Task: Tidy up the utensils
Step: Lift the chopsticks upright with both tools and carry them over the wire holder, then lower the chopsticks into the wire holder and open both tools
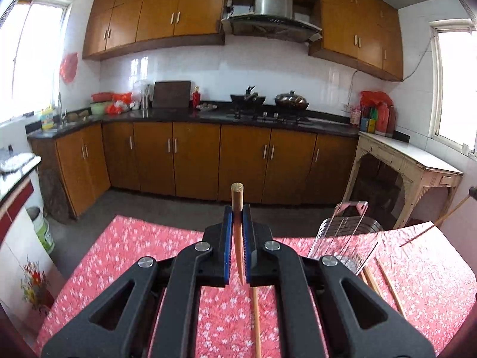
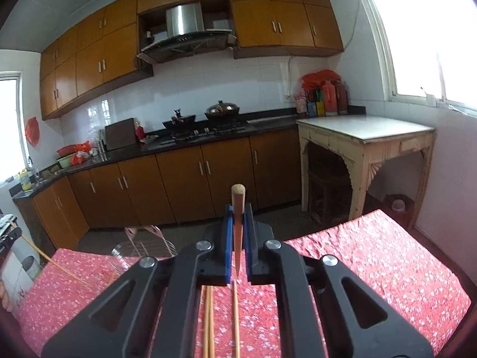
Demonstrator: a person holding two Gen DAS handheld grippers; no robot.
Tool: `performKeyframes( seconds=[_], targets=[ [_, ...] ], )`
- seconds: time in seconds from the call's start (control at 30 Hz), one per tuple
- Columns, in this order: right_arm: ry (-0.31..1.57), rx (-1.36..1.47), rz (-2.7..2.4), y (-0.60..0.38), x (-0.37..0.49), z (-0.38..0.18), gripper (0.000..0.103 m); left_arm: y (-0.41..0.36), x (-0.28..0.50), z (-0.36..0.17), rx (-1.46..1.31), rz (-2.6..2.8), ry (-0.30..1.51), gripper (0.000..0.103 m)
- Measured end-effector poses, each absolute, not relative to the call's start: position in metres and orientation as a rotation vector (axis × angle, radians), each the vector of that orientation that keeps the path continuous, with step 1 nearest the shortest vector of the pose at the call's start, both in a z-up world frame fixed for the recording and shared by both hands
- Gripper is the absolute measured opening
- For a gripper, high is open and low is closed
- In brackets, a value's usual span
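My left gripper (image 1: 237,212) is shut on a wooden chopstick (image 1: 237,192) that stands up between its blue pads, lifted above the red floral tablecloth (image 1: 134,247). My right gripper (image 2: 237,211) is likewise shut on its own chopstick (image 2: 238,197), also off the table. A wire and metal utensil holder (image 1: 342,229) stands at the table's far edge, to the right of the left gripper; in the right wrist view the holder (image 2: 143,243) is to the left. Loose chopsticks lie on the cloth (image 1: 256,322) (image 2: 207,319), partly hidden under the grippers.
Beyond the table are a grey floor and brown base cabinets (image 1: 193,161) under a dark counter with a stove and pans (image 1: 290,101). A cream side table (image 2: 366,137) stands by the right window. A white bucket (image 1: 41,229) sits on the floor at the left.
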State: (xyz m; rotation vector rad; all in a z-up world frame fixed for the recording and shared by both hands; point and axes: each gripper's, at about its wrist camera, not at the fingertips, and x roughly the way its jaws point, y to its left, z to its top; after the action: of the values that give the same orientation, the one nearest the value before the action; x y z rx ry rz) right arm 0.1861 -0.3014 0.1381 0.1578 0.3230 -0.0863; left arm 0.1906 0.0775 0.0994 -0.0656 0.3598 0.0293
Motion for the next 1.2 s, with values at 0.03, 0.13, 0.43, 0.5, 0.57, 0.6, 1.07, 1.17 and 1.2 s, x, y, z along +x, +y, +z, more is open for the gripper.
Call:
performKeyframes(
  seconds=[0.03, 0.13, 0.43, 0.5, 0.57, 0.6, 1.07, 1.17, 1.2],
  targets=[
    [0.310, 0.155, -0.068, -0.297, 0.186, 0.150, 0.008, 0.073, 0.191, 0.109, -0.061, 0.021, 0.345, 0.006],
    [0.284, 0.160, -0.004, -0.286, 0.186, 0.183, 0.008, 0.060, 0.194, 0.138, -0.060, -0.008, 0.308, 0.006],
    [0.311, 0.143, 0.150, -0.242, 0.218, 0.223, 0.008, 0.013, 0.213, 0.197, -0.088, -0.158, 0.257, 0.006],
    [0.337, 0.136, 0.169, -0.235, 0.229, 0.217, 0.008, 0.005, 0.219, 0.194, -0.077, -0.170, 0.261, 0.006],
    [0.365, 0.129, 0.176, -0.229, 0.240, 0.207, 0.008, -0.001, 0.228, 0.183, -0.076, -0.187, 0.288, 0.006],
    [0.375, 0.125, 0.176, -0.226, 0.243, 0.203, 0.008, -0.003, 0.234, 0.176, -0.082, -0.193, 0.308, 0.006],
    [0.514, 0.151, 0.173, -0.221, 0.297, 0.148, 0.008, -0.018, 0.269, 0.133, -0.082, -0.191, 0.435, 0.006],
    [0.551, 0.167, 0.179, -0.222, 0.310, 0.134, 0.008, -0.022, 0.275, 0.122, -0.074, -0.191, 0.463, 0.006],
    [0.565, 0.175, 0.181, -0.223, 0.314, 0.129, 0.008, -0.022, 0.278, 0.119, -0.076, -0.193, 0.475, 0.006]
  ],
)
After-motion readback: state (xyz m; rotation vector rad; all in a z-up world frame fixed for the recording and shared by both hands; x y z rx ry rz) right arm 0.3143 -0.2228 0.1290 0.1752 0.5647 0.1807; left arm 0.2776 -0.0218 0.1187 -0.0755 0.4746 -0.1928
